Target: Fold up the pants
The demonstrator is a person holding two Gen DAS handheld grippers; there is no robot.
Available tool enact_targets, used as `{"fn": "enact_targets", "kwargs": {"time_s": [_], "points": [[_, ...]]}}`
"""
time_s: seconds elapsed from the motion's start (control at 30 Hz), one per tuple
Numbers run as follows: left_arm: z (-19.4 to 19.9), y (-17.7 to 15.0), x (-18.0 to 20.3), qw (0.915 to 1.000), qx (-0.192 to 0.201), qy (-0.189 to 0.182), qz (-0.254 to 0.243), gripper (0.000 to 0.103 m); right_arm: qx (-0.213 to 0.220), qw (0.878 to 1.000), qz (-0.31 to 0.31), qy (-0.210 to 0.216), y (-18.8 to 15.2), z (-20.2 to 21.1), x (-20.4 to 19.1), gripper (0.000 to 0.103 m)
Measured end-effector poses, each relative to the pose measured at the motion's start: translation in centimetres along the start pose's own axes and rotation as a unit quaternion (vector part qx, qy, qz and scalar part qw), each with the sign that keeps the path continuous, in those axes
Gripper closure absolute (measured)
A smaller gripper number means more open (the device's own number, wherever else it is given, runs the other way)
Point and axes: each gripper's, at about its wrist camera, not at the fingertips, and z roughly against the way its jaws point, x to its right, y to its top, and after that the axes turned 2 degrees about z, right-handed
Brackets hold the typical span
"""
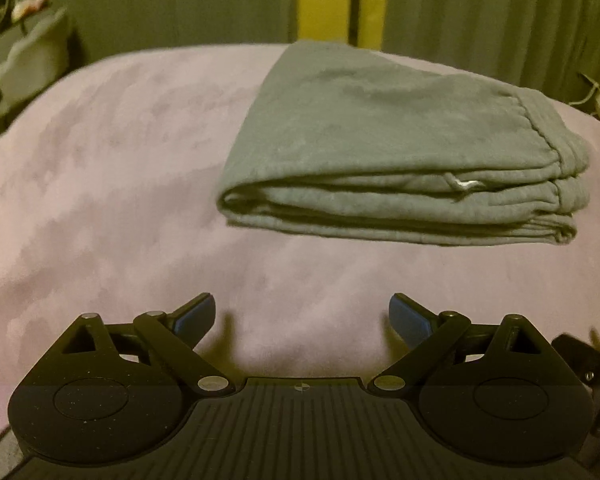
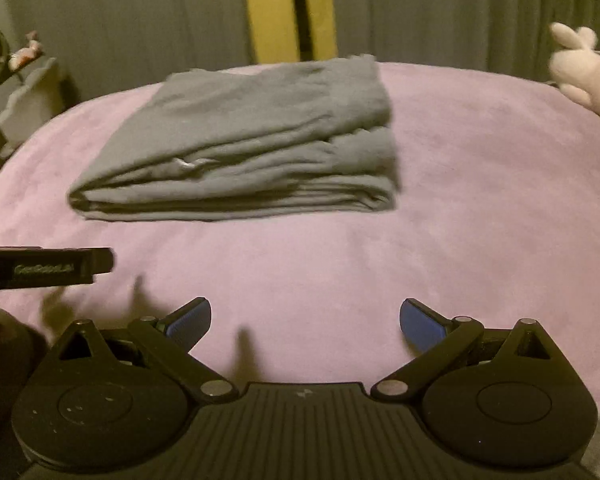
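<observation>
In the left wrist view we see our left gripper at the bottom of the frame, its blue-padded fingers spread wide with nothing between them, hanging over the pink blanket. The grey pants lie folded into a thick stack in the upper right of the frame, well clear of the fingers. Grey curtains fill the top. In the right wrist view our right gripper sits low in the frame, jaws fully apart and empty above the blanket. The folded pants rest in the upper left centre. The left gripper's black body pokes in from the left edge, and a pale stuffed toy lies at the upper right.
</observation>
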Motion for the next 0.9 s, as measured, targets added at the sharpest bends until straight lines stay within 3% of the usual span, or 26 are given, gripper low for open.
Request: {"fn": "enact_targets", "kwargs": {"time_s": [0.13,0.27,0.47,0.9], "points": [[-0.4,0.0,0.2,1.0,-0.005,0.009,0.002,0.006,0.017,1.0,-0.009,0.0,0.6,-0.5,-0.5,0.002],[-0.9,-0.2,1.5,0.9993,-0.011,0.018,-0.031,0.006,0.005,1.0,-0.013,-0.026,1.5,-1.8,-0.9,0.002],[-1.8,-0.5,3.0,0.9965,-0.016,0.032,-0.075,0.006,0.0,1.0,-0.008,-0.025,1.6,-3.0,-0.9,0.002],[-2.6,-0.1,3.2,0.9958,-0.036,0.043,-0.072,0.006,-0.017,0.999,0.004,-0.041,1.7,-4.2,-1.1,0.002]]}}
